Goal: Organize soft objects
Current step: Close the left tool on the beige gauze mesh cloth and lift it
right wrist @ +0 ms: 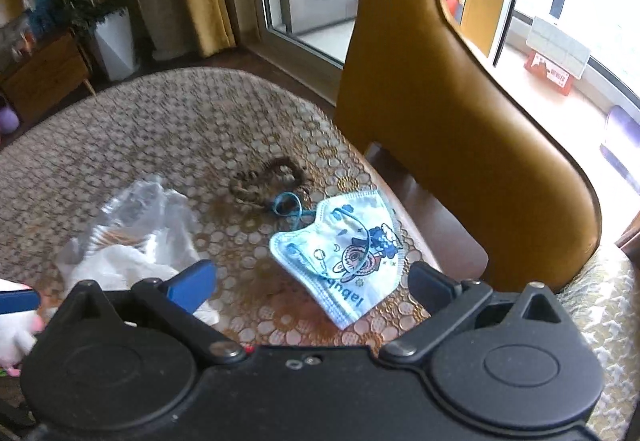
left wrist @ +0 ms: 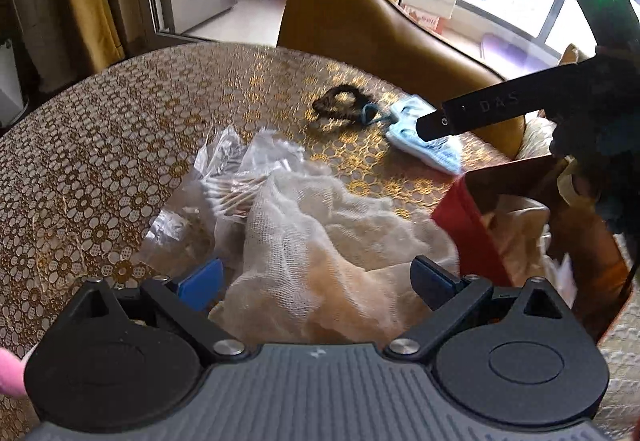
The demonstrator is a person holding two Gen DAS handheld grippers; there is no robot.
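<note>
A crumpled white gauze cloth [left wrist: 320,237] lies on the table between the wide-apart blue fingers of my left gripper [left wrist: 316,281], which is open. A clear plastic bag of cotton swabs [left wrist: 228,185] sits just behind the cloth. A light blue cartoon face mask [right wrist: 340,253] lies near the table's right edge, between the spread fingers of my right gripper [right wrist: 312,285], which is open just above it. A dark braided hair tie [right wrist: 268,181] rests beyond the mask, by its blue ear loop [right wrist: 286,205]. In the left wrist view, a black finger [left wrist: 460,117] of the right gripper hangs over the mask [left wrist: 424,145].
An open red container [left wrist: 476,229] holding pale soft items stands at the table's right side. A tan leather chair back [right wrist: 440,101] rises right behind the mask. The round table has a gold lace-pattern cover [left wrist: 100,161]. A pink and white soft thing [right wrist: 14,337] shows at the left edge.
</note>
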